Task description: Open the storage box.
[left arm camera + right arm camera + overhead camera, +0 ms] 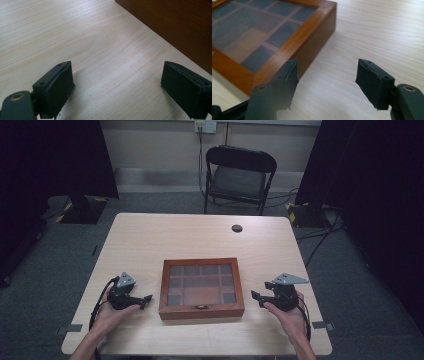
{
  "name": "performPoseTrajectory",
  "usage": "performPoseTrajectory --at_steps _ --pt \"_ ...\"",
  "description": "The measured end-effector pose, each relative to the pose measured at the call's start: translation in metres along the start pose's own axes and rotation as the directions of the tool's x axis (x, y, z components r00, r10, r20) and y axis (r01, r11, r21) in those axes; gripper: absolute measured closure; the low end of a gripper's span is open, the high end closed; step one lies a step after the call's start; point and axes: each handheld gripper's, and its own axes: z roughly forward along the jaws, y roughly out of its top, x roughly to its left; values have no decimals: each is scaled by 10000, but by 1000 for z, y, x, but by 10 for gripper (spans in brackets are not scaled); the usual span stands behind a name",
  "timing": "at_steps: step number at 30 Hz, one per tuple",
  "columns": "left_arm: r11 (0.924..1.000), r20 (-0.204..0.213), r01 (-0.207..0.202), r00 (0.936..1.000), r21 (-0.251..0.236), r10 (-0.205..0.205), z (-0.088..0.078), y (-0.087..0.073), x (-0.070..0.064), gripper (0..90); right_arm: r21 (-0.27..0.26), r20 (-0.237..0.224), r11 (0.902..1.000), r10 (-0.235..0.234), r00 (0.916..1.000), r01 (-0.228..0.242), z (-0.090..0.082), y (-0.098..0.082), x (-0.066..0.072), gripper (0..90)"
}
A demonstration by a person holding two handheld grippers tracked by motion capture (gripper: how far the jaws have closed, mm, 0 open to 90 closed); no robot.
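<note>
On the pale tabletop (150, 240) a wooden box (201, 288) with a glass lid lay closed near the person's edge, between both claws. Left claw (146, 300) rested just beside it, jaws wide and empty. Right claw (256, 298) stood partly open beside its other side, holding nothing.

Grey carpet (45, 270), 1 black folding chair (239, 179), dark curtains (55, 155).

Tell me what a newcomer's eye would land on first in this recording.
A wooden box with a glass lid over a grid of compartments lies shut at the near middle of the table. The left gripper and right gripper flank it, jaws open with nothing between them, pointing inward. A black folding chair stands beyond the table.
</note>
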Motion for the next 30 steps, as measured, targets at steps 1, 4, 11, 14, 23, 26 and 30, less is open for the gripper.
performPoseTrajectory --at_steps 1,4,11,14,23,26,30 --pt "10000 0 0 10000 0 0 0 0 0 102 0 0 10000 0 10000 0 0 0 0 355" --pt "10000 1 1 10000 -5 -1 0 0 0 102 -162 -190 9996 -244 9995 241 -4 6 7 399" --pt "10000 0 0 10000 -1 0 0 0 0 102 -392 -887 9969 -721 9934 689 -10 22 21 464" --pt "10000 -1 1 10000 -1 -1 0 0 0 102 -366 -1189 9952 -940 9884 902 -10 28 27 484" --pt "10000 0 1 10000 2 -1 0 0 0 102 -198 -1916 9894 -1449 9707 1438 4 39 45 562" --pt "10000 -1 -2 10000 1 2 0 0 0 102 -239 -2222 9873 -1582 9621 1568 8 44 52 573" --pt "10000 -2 -10 10000 4 10 0 0 0 102 -289 -2763 9832 -1813 9438 1804 14 50 62 597"
